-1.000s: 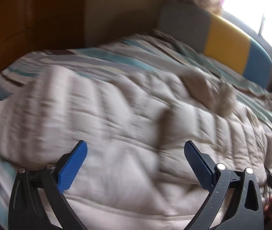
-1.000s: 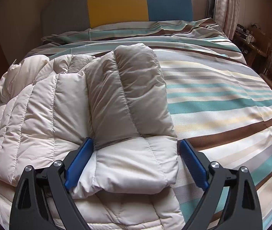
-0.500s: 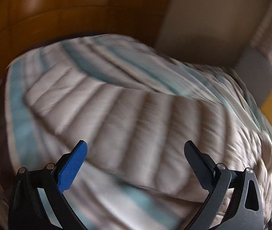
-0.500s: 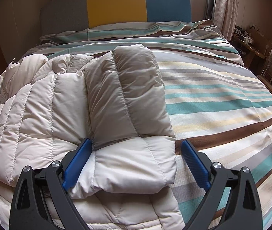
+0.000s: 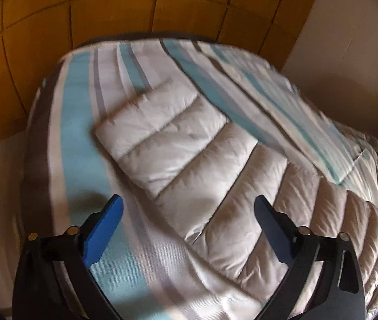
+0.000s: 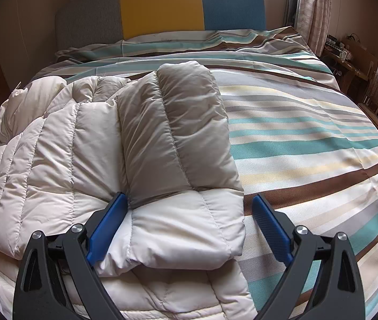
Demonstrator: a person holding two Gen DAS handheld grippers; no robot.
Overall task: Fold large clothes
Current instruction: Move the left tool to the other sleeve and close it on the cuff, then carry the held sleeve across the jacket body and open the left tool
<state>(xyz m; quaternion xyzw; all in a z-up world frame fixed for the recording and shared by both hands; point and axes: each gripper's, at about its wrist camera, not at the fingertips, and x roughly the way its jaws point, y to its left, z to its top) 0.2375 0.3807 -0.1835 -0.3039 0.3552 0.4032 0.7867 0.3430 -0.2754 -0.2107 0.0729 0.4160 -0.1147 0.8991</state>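
Your left gripper point(image 5: 187, 213) hangs with fingers apart above the sleeve point(image 5: 167, 133) of the jacket point(image 6: 82, 144) on the bed point(image 6: 308, 133). Right gripper point(image 6: 189, 213), also spread, straddles the folded sleeve. Pinch this cuff edge and fold inward.

Cream-white quilted puffer coat point(image 6: 55, 146), grey-beige folded sleeve point(image 6: 178, 130). Bedspread point(image 6: 308, 138) striped teal, brown, grey, pale yellow, white. Headboard point(image 6: 162, 5) grey, yellow, blue blocks. Orange-brown wood panelling point(image 5: 109, 8). Blue pads point(image 6: 107, 225), black gripper frames.
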